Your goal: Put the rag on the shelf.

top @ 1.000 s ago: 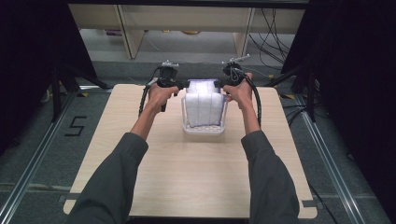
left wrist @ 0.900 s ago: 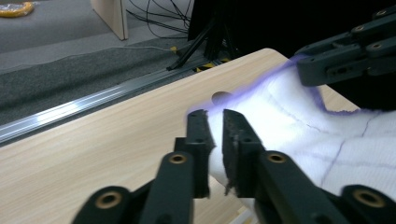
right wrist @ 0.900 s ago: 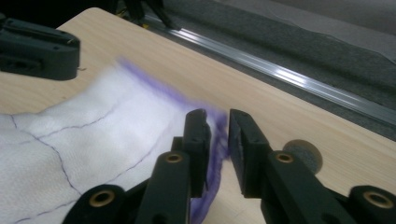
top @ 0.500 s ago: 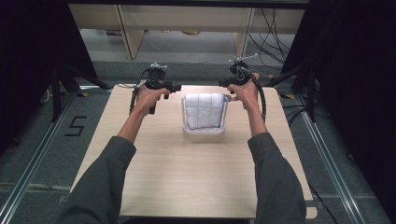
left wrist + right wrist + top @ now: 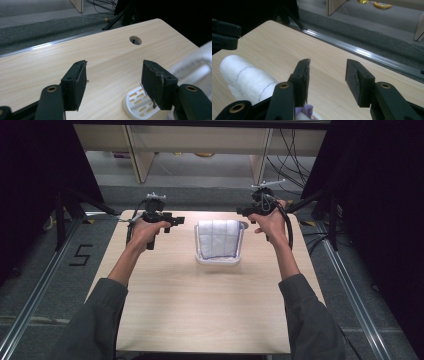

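High view: a light wooden table (image 5: 200,310) fills the middle, and a white slotted basket (image 5: 218,260) sits a little beyond its centre, toward twelve o'clock. A folded white quilted cloth (image 5: 218,239) lies draped over the basket, its far end rolled over the rim and a purple edge showing along its sides.

The left gripper (image 5: 175,220) is held above the table at about ten o'clock from the basket, near but apart from it, gripped by the left hand (image 5: 145,231) with its black cable looping down beside the wrist. The right gripper (image 5: 242,211) hangs at about two o'clock from the basket, just beside the cloth's far corner, held by the right hand (image 5: 267,222); a grey plate stands on top of it. Both forearms, in grey-green sleeves, come in from six o'clock.

In the left gripper view the two black jaws stand well apart with nothing between them; bare tabletop lies behind, a round cable hole (image 5: 135,40) toward one o'clock, and the basket's slotted rim (image 5: 137,100) shows at five o'clock, beneath the right-hand jaw.

In the right gripper view the jaws are likewise spread wide and empty. The rolled end of the cloth (image 5: 247,75) lies at nine o'clock, and a bit of purple edging (image 5: 304,110) peeks out under the left-hand jaw. Beyond the table edge runs a metal rail (image 5: 362,52) and grey floor.
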Motion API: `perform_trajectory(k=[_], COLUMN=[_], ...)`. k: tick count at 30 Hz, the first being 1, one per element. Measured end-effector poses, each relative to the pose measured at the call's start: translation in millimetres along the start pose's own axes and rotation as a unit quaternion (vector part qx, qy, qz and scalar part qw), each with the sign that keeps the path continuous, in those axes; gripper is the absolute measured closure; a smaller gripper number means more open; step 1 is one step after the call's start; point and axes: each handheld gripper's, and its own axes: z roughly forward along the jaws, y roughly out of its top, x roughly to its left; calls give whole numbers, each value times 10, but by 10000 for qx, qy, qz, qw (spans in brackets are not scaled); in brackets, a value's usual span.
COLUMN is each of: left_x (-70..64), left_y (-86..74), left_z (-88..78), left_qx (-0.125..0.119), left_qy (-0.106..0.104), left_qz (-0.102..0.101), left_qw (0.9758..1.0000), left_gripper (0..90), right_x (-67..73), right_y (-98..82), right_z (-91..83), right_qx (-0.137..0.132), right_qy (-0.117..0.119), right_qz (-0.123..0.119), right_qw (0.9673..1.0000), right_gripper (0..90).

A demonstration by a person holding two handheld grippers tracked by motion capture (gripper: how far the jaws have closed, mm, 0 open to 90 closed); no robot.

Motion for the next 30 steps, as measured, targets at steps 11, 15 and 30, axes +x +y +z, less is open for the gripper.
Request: perform_trajectory(k=[11,15,30], left_x=[-129,-212,-408], left_y=[-259,-344,-507], left_z=[-278,-364,-519], left_qx=[-280,-345,-430], left_qy=[-151,-245,-485], left_qz=[24,105,169], left_qw=[9995,9990,9978], left_gripper=[342,326,316], right_x=[49,79,159], right_y=[-176,-238,-344], right_z=[-243,-334,-510], right_qx=[-172,-250,-325], right_qy=[60,92,188], right_qz=[-2,-50,-16], right_qw=[9998,9996,9993], right_gripper=[500,488,455])
